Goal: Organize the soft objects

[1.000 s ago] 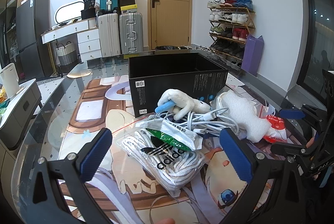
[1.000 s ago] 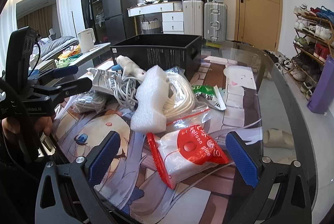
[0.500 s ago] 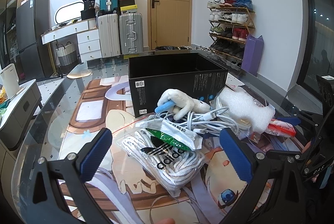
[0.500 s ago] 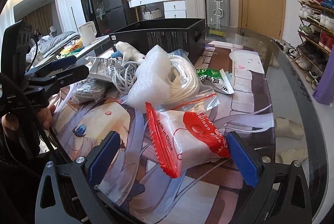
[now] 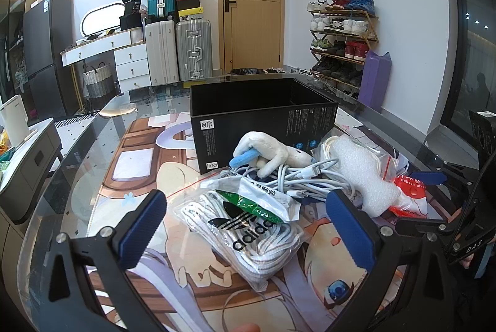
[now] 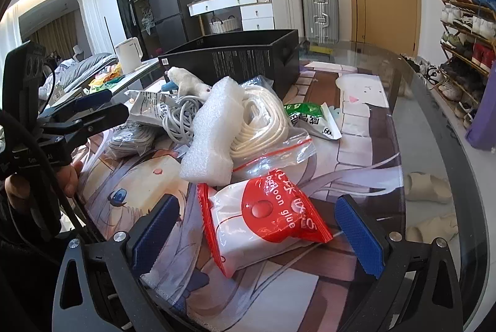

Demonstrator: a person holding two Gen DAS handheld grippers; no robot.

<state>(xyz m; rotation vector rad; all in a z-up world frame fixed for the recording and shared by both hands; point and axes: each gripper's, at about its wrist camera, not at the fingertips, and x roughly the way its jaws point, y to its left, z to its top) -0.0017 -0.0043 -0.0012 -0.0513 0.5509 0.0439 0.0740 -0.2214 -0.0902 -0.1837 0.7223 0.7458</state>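
A pile of soft things lies on the table in front of an open black box. My left gripper is open around a clear bag of white laces with a black logo. My right gripper is open around a red-and-white balloon glue packet, which also shows in the left wrist view. Behind it lie a white foam piece, a bag of white rope, tangled white cables and a white plush toy.
A glass table carries a printed cartoon mat. A green-and-white snack packet lies right of the rope. Suitcases, a dresser, a shoe rack and a door stand behind. Slippers lie on the floor at right.
My right gripper has moved forward and lower, so the red packet now sits between its fingers. The left gripper has stayed still.
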